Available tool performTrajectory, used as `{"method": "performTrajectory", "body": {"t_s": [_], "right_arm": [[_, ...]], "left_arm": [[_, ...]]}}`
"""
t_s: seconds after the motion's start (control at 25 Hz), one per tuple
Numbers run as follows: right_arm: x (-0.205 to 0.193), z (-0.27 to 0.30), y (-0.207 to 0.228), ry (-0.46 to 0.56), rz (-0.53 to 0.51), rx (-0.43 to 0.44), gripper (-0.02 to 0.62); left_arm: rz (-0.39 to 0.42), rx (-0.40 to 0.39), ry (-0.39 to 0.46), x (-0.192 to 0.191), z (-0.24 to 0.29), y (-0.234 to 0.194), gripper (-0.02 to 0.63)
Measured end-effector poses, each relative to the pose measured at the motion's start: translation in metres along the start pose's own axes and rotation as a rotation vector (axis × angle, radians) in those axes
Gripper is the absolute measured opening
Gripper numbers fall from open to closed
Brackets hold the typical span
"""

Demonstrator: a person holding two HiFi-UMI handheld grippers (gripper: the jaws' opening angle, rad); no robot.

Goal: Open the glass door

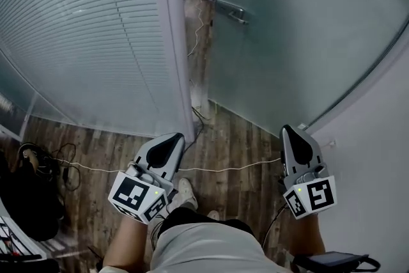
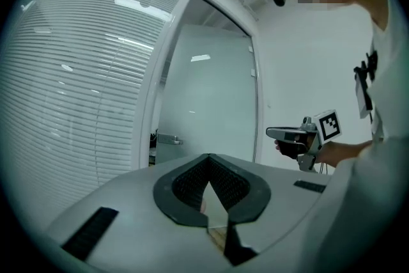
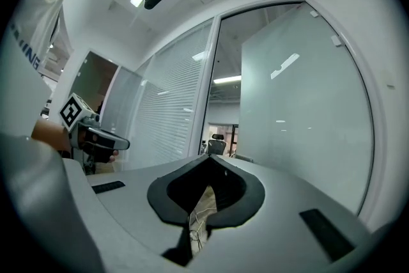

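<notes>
The frosted glass door (image 1: 300, 29) stands ajar, with a gap between it and the white frame post (image 1: 172, 41). Its metal handle (image 1: 229, 11) sits on the door's near edge, far ahead of both grippers. My left gripper (image 1: 174, 139) is shut and empty, pointing at the foot of the frame post. My right gripper (image 1: 289, 132) is shut and empty too, pointing at the door's bottom edge. In the left gripper view the jaws (image 2: 209, 158) meet below the door (image 2: 211, 105) and handle (image 2: 167, 139). In the right gripper view the closed jaws (image 3: 209, 158) face the gap and the door (image 3: 294, 105).
A glass partition with white blinds (image 1: 83, 41) fills the left. A white wall (image 1: 377, 156) closes in the right. A thin cable (image 1: 223, 168) crosses the wooden floor, and a black bag (image 1: 25, 195) lies at the left. An office chair (image 3: 218, 142) shows beyond the gap.
</notes>
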State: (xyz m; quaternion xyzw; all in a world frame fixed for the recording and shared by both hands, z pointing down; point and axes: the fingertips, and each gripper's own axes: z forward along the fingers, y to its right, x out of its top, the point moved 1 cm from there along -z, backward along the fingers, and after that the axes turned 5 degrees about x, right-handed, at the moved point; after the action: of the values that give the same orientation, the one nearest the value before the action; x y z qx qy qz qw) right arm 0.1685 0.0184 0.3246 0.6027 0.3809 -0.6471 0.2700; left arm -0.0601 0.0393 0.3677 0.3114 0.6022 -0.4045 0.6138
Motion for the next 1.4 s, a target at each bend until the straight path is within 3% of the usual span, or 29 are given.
{"method": "performTrajectory", "body": {"t_s": [0.16, 0.48, 1.4], "right_arm": [[0.005, -0.028, -0.013, 0.023, 0.001, 0.024, 0.002], [0.014, -0.038, -0.036, 0.007, 0.000, 0.039, 0.002], [0.030, -0.027, -0.114, -0.007, -0.019, 0.000, 0.002]], "left_arm": [[0.003, 0.029, 0.003, -0.005, -0.028, 0.023, 0.000], [-0.004, 0.027, 0.009, 0.008, -0.049, 0.028, 0.000], [-0.012, -0.020, 0.023, 0.008, -0.103, -0.019, 0.000]]}}
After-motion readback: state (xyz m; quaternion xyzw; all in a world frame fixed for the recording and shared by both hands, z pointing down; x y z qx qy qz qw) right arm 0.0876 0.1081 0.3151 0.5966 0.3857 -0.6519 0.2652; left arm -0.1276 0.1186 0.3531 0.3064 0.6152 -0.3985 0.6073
